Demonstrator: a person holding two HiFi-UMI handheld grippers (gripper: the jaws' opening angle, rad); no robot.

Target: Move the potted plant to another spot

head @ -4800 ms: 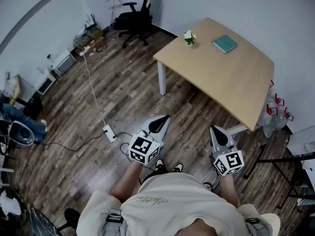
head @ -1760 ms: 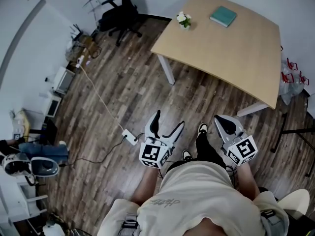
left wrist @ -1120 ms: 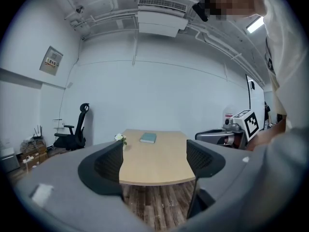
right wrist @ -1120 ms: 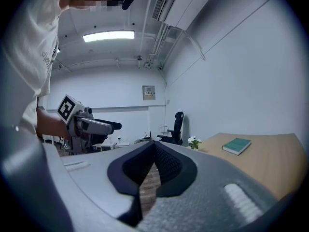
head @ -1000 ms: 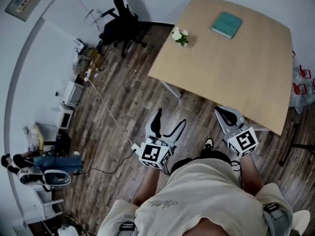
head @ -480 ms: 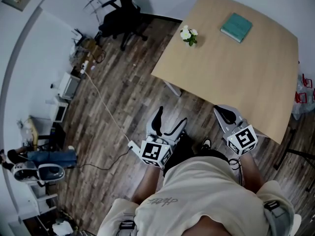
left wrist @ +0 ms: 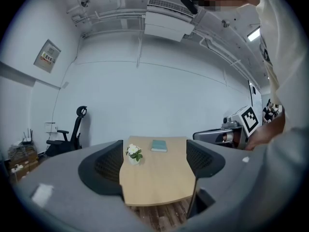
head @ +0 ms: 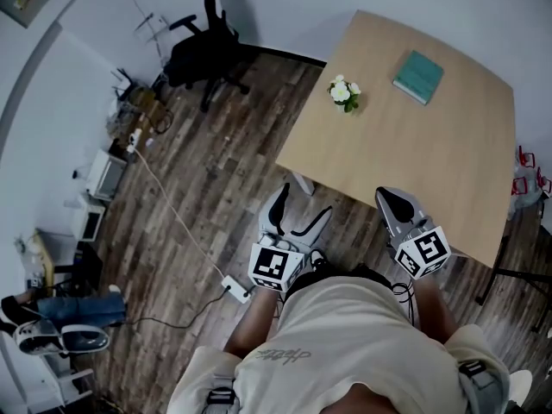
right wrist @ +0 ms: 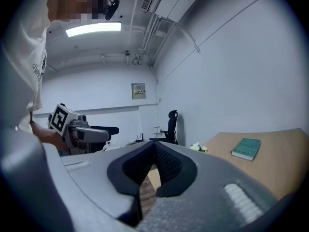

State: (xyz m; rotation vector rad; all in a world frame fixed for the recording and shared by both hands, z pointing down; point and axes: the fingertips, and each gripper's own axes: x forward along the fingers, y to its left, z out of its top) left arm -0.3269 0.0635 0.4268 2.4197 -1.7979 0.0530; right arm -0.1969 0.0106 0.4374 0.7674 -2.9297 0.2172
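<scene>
The potted plant [head: 344,91], small with white flowers in a white pot, stands near the left edge of the light wooden table [head: 405,162]. In the left gripper view the plant [left wrist: 133,153] sits far ahead on the table [left wrist: 159,182], seen between the spread jaws. My left gripper [head: 298,211] is open and empty, held over the floor short of the table's near corner. My right gripper [head: 387,200] is shut on nothing at the table's near edge. In the right gripper view the plant [right wrist: 199,148] shows far off, beyond the closed tips of the right gripper [right wrist: 153,151].
A teal book [head: 418,76] lies on the table right of the plant. A black office chair [head: 205,52] stands at the back wall. A white power strip [head: 233,288] with a cable lies on the wood floor. Boxes and devices [head: 103,175] line the left wall.
The person has walked closer to the table, which now lies just ahead of both grippers. The left gripper's jaws, shut in the earliest frame, now stand apart. The right gripper stays shut.
</scene>
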